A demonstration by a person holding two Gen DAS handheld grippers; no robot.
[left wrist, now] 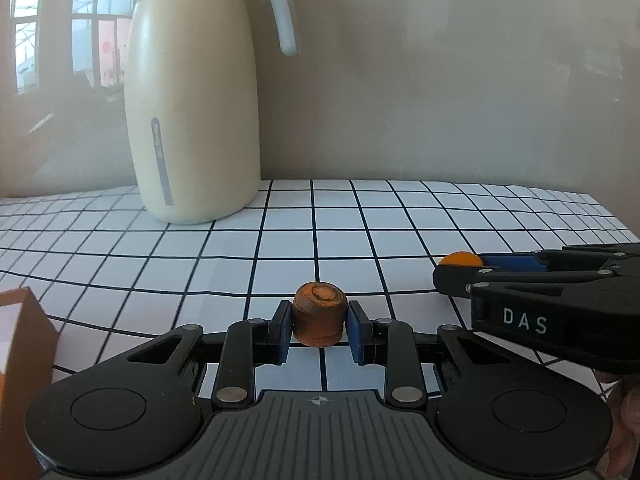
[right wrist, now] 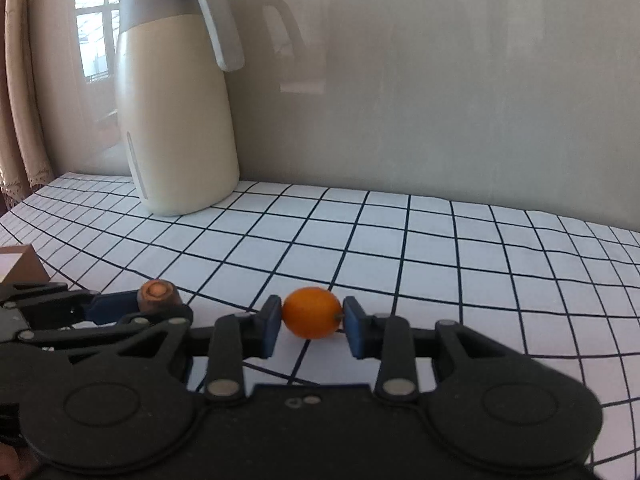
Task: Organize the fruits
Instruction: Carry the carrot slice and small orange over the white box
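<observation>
checked cloth on the bench [left wrist: 400, 216], a big cream jug [left wrist: 192, 120] by the wall, two grippers each holding one small thing.

left view: the left gripper [left wrist: 320, 326] points down a bit and is closed on a brown carrot piece [left wrist: 319, 316], maybe to move it; a brown box [left wrist: 20, 360] sits at the left edge. right view: the right gripper [right wrist: 311, 320] tips down the same way, just beside the left one, closed on a small orange fruit [right wrist: 312, 312] low over the cloth, likely ready to sort it.
</observation>
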